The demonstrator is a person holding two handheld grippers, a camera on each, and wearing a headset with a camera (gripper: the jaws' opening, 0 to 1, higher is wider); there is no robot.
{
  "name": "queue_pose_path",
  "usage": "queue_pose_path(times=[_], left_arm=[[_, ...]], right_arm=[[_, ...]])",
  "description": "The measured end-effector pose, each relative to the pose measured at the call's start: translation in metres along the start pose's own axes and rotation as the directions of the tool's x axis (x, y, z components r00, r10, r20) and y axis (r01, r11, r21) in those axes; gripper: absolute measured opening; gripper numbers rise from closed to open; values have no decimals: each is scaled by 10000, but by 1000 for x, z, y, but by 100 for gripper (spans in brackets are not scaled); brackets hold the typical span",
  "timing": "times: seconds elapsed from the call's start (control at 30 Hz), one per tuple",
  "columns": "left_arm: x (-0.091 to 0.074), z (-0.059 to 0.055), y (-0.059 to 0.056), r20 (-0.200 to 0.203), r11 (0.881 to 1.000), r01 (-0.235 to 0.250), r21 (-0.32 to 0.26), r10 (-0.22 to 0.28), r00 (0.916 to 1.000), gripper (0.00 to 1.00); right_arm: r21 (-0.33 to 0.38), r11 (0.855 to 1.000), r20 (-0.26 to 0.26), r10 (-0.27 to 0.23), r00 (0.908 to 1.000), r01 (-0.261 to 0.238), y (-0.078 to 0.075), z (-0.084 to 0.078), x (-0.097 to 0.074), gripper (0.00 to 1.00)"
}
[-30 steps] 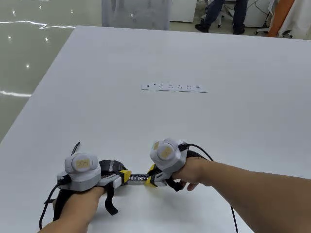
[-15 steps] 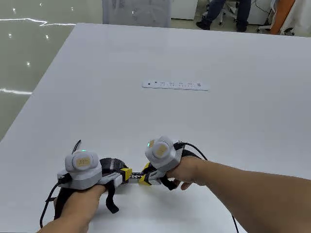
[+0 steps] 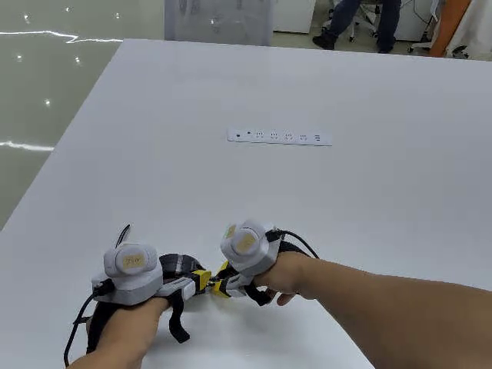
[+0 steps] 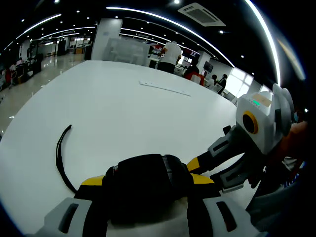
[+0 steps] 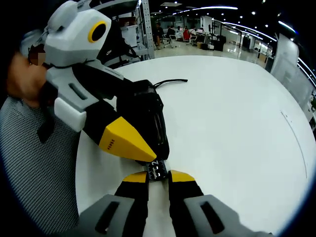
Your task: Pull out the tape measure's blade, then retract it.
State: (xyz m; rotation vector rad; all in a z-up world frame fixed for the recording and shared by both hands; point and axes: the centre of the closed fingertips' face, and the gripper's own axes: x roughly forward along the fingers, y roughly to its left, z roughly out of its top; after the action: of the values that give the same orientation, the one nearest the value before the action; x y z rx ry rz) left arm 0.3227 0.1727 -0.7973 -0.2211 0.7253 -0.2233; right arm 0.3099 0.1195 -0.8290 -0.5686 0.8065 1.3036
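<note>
Head view looks down from the near side; 2 close gripper views face each other, sharing the tape measure (image 4: 148, 180).

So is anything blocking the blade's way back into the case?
Nothing visible. The right tool grips the blade close to the case, which the left tool holds; the short exposed stretch between them is bare.
</note>
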Motion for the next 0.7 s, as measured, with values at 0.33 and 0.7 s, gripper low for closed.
queue_pose_path(times=[0.33, 0.7], left_arm=[[1, 0, 0, -25, 10000, 52, 8, -52, 10000, 61], [1, 1, 0, -32, 10000, 79, -7, -79, 10000, 61]], right_arm=[[-124, 9998, 27, 128, 9999, -127, 1, 4, 3, 14], [-373, 9989, -14, 278, 9996, -278, 2, 7, 3, 14]])
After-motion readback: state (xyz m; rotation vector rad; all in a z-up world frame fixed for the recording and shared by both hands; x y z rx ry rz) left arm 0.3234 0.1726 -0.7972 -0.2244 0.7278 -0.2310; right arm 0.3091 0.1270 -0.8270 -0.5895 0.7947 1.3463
